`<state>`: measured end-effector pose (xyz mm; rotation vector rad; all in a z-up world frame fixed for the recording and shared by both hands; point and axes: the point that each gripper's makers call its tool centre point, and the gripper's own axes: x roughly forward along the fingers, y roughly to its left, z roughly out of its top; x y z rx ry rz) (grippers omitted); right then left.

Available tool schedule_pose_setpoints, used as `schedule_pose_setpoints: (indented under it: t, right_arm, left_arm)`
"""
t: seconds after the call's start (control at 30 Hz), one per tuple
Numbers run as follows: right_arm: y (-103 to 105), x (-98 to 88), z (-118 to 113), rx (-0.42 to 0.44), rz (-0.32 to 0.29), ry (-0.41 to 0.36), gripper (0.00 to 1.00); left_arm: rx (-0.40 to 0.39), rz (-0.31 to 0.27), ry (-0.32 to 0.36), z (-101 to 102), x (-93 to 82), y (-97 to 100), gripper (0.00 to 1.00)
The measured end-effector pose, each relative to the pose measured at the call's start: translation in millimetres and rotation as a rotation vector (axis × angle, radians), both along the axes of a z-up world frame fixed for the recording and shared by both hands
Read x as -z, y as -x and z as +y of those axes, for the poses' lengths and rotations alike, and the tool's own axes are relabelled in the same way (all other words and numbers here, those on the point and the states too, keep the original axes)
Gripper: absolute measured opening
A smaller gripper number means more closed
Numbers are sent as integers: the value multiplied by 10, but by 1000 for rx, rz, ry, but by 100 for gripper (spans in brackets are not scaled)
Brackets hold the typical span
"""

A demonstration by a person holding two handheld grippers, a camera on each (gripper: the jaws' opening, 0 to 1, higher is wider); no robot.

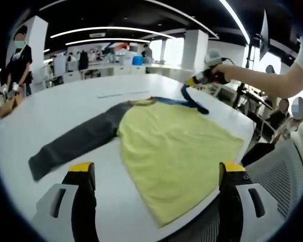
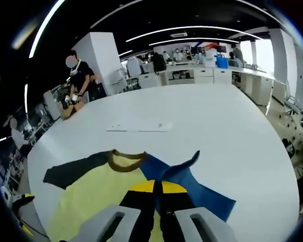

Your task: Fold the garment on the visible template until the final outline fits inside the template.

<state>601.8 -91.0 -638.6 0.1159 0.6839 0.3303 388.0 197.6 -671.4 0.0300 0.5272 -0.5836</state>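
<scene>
Garment [image 1: 177, 151] flat on table [image 1: 65, 103]; right gripper [image 2: 158, 190] jaws pinch blue sleeve [image 2: 184, 176], lifted; left gripper [image 1: 156, 174] jaws wide, hovering.

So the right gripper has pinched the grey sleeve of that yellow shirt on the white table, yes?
Not quite: the right gripper has pinched the blue sleeve, not the grey sleeve, which lies flat. The right gripper view shows blue cloth between its jaws. The yellow shirt does lie on the white table.

The garment [image 2: 91, 196] has its hem cut off below.
</scene>
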Motion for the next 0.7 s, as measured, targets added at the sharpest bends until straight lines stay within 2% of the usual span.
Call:
schedule_pose_setpoints:
  t: [0.43, 0.7]
  right_arm:
    - [-86, -2, 324, -66, 6, -6, 0]
    - [-407, 56, 384, -107, 6, -1, 0]
  left_arm:
    - [2, 2, 9, -8, 8, 11, 97]
    - [8, -2, 20, -60, 13, 24, 97]
